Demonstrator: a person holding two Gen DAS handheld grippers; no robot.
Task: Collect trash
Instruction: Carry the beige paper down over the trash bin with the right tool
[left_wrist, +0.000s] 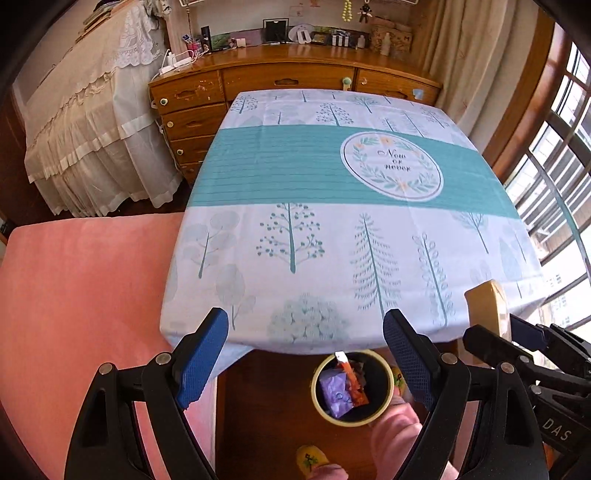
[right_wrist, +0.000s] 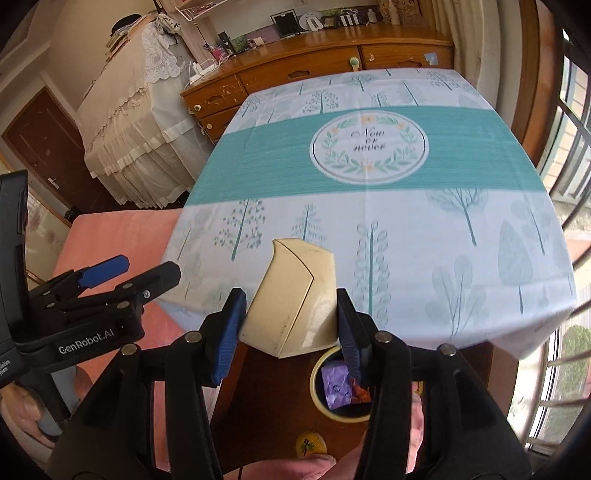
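On the wooden floor under the table's near edge stands a small round bin with a cream rim. A purple wrapper and an orange wrapper lie inside it. My left gripper hovers above the bin, open, with nothing between its blue pads. My right gripper is shut on a cream plastic bin lid, held tilted above the bin and the table edge. The lid and the right gripper also show at the lower right of the left wrist view. The left gripper appears at the left of the right wrist view.
A table under a white and teal tree-print cloth fills the middle. A pink padded seat lies to its left, a wooden dresser behind, barred windows on the right. A person's pink trouser leg and yellow slipper stand by the bin.
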